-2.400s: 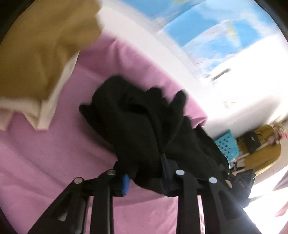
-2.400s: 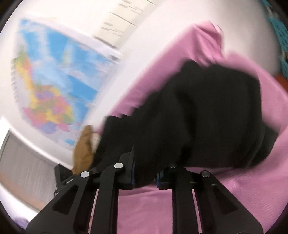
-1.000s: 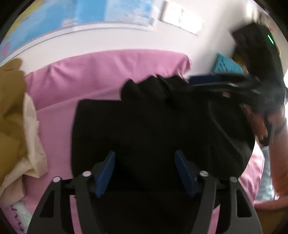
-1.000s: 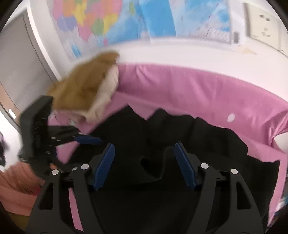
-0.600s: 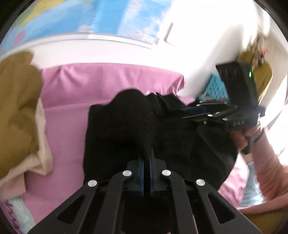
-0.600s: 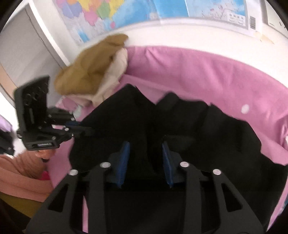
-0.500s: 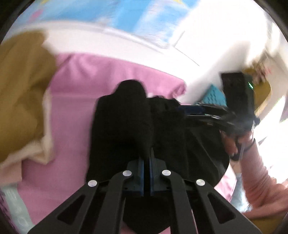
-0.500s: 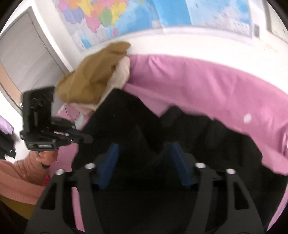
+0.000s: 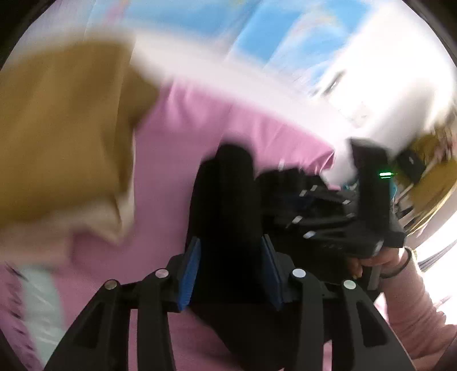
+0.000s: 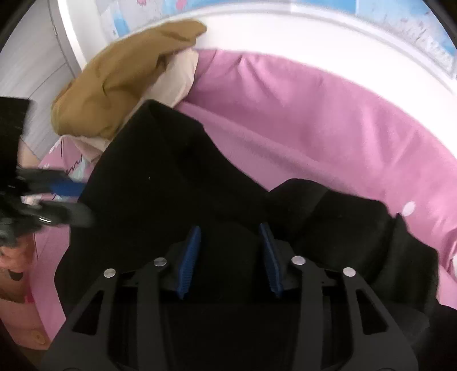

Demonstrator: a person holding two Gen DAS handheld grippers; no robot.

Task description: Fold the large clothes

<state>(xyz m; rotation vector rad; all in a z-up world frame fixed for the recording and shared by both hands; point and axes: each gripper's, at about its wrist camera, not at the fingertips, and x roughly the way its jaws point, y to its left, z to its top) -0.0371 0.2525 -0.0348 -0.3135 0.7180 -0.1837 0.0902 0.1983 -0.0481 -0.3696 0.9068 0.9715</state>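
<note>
Up and to the left of the jaws there's a mustard-brown bundle sitting on something cream, all on a pink sheet that runs out ahead of them. Farther out, a map on the white wall.

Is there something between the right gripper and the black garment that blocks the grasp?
Nothing visible does. The right gripper has its jaws open directly over the black garment on the pink sheet. The tan clothes lie off to the side.
</note>
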